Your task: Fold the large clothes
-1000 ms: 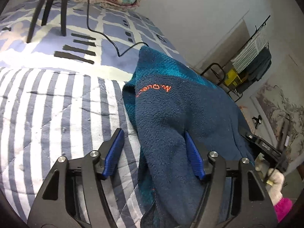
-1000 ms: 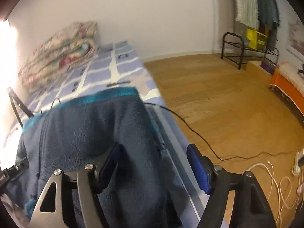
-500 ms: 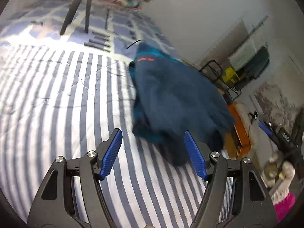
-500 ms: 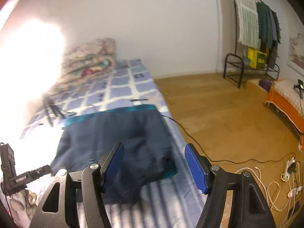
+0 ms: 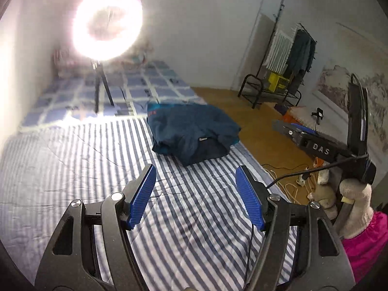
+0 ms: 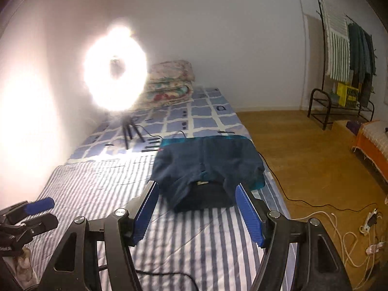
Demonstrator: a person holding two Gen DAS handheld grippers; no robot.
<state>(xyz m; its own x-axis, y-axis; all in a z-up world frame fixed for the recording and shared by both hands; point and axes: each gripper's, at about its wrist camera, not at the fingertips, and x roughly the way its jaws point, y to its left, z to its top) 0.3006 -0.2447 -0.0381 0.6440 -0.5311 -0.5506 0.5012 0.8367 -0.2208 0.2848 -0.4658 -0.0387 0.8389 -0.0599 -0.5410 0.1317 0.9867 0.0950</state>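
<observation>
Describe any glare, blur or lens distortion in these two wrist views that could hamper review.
Left wrist view: the ring light blows out to white, hazing the wall and checked bedding behind it; the folded fleece stays readable. Right wrist view: the same lamp flares and washes out the left wall. Both views: fisheye bends the room edges, corners are vignetted black, and each open tool is sharp.

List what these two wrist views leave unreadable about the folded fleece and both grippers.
- Fleece underside and inner layers: hidden by its own top fold, both views.
- Orange chest lettering: too small, left wrist view.
- Collar label: too small, right wrist view.
- Ring light centre: lost in glare.
- Left gripper and right gripper: open, empty; handles cut off by the bottom edge.
</observation>
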